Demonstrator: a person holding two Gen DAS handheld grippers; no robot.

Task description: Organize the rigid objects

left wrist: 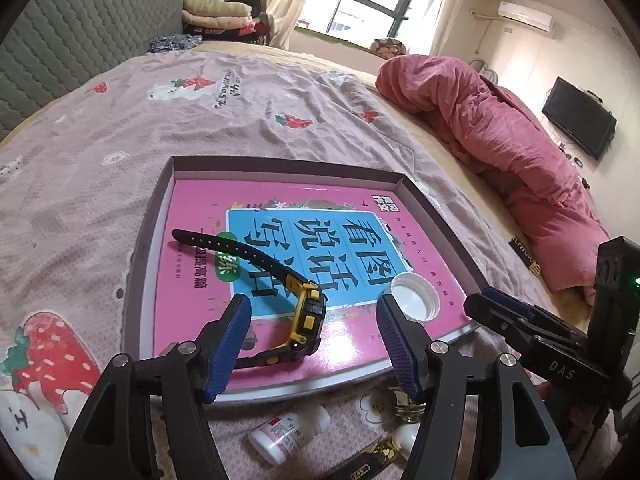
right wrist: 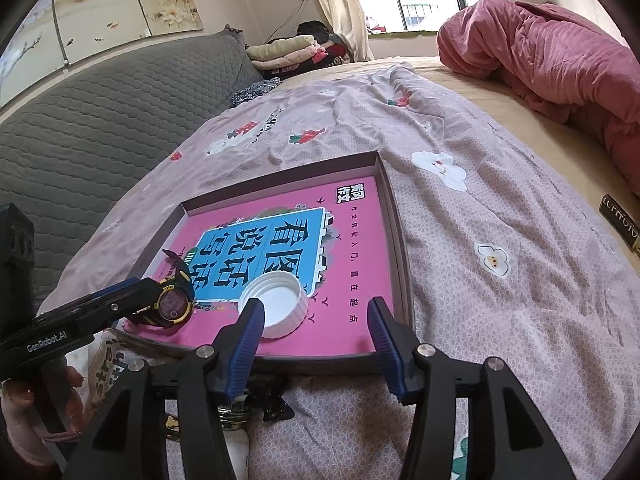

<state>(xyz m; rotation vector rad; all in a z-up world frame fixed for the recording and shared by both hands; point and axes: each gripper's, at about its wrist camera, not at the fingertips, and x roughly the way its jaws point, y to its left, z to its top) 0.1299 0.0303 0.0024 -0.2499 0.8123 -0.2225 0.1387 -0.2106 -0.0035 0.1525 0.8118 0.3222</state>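
Blue-padded left tool (left wrist: 314, 340) spread, nothing pinched, poised over the watch (left wrist: 306, 316) lying in the tray (left wrist: 158, 208). Right tool (right wrist: 316, 338) likewise spread, just short of the white cap (right wrist: 276, 306) resting on the pink book (right wrist: 356, 236). Still outside on the bed (left wrist: 100, 140): pill bottle (left wrist: 288, 434), keys (left wrist: 404, 408). Roughly halfway.

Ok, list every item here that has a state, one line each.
left gripper: open, holding nothing
right gripper: open, holding nothing
watch: in tray, on its side, strap unbuckled
white cap: in tray, open side up
tray: holds a pink book
pill bottle: lying outside tray, capped
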